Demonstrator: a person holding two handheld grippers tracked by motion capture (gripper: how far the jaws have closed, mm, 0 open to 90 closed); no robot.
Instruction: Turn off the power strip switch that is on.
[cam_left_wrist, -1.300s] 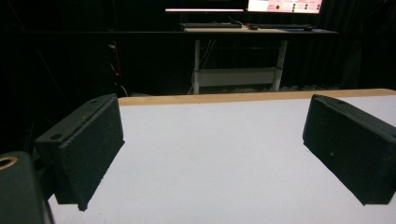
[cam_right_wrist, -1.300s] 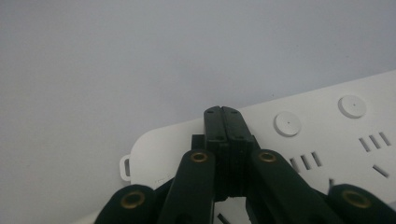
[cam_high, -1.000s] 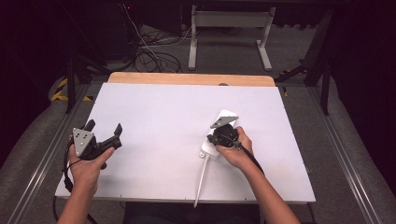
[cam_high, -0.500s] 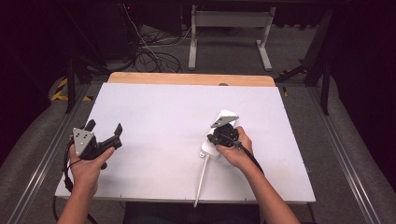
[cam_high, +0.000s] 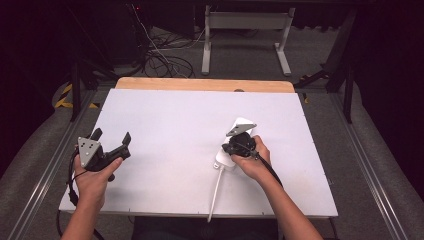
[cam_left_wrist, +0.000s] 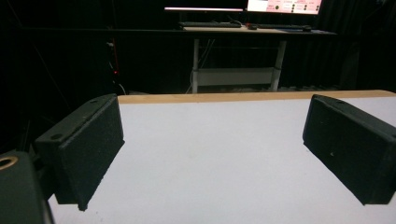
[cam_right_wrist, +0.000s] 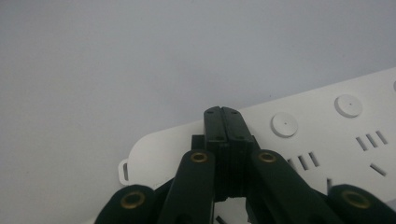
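Two grippers | left gripper (cam_high: 111, 143) lower left of frame, jaws wide, empty | right gripper (cam_right_wrist: 222, 114) jaws pressed together over white power strip (cam_high: 233, 145), right of centre, long axis near-vertical, tilted upper right, cord (cam_high: 215, 192) trailing toward bottom edge

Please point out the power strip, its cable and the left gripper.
power strip (cam_right_wrist: 327, 126): right gripper view, on its white top face.
cable (cam_high: 216, 192): high view, mid-length of the white cord.
left gripper (cam_high: 111, 136): high view, between its open fingertips.
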